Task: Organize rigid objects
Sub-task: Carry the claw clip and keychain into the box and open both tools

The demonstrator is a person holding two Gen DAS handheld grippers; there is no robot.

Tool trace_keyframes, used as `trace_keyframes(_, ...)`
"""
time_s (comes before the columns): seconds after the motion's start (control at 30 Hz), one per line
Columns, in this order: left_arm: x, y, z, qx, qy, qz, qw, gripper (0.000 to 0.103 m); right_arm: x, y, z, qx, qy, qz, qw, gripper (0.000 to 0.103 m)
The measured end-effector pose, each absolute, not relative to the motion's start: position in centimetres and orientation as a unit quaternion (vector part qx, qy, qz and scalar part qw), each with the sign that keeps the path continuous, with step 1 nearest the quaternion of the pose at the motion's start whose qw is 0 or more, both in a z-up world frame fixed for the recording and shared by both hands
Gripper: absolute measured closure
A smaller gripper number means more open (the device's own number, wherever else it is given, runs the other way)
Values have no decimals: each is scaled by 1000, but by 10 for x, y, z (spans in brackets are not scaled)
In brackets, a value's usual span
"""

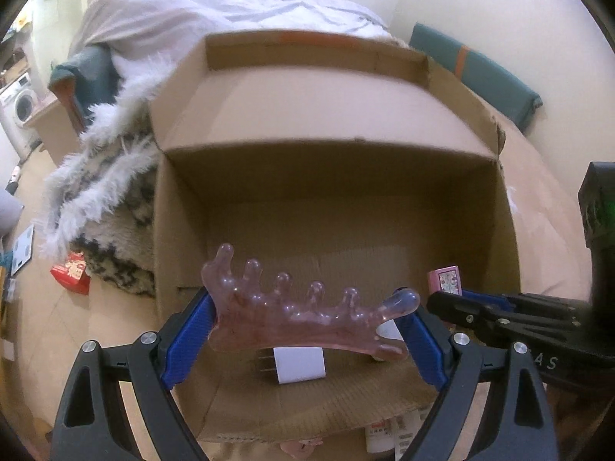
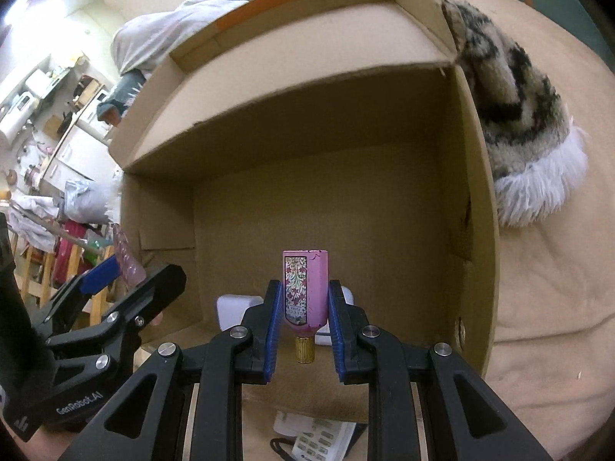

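Left gripper [image 1: 307, 330] clamps a pink comb [image 1: 307, 315], right gripper [image 2: 301, 326] a pink bottle [image 2: 305, 288], both above the box [image 2: 476, 192]; beneath them lies 1 white charger [image 1: 300, 365].

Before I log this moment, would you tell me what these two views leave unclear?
- Left wrist view: the white charger lies partly behind the pink comb.
- Right wrist view: white items in the cardboard box sit hidden behind the pink bottle.
- The phone keypad is cut off by the frame.
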State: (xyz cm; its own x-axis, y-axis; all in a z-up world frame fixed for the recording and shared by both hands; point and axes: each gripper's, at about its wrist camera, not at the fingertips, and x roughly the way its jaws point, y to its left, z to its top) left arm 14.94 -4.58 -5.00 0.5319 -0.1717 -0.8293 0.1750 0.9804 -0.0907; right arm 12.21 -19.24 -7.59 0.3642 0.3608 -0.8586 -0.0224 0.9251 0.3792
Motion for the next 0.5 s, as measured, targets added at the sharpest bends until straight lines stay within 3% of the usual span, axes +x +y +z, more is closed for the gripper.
trace_keyframes(0.5, 159, -46, -83, 9, 513, -73, 855, 13, 135, -189, -95, 167, 582, 109, 788, 79)
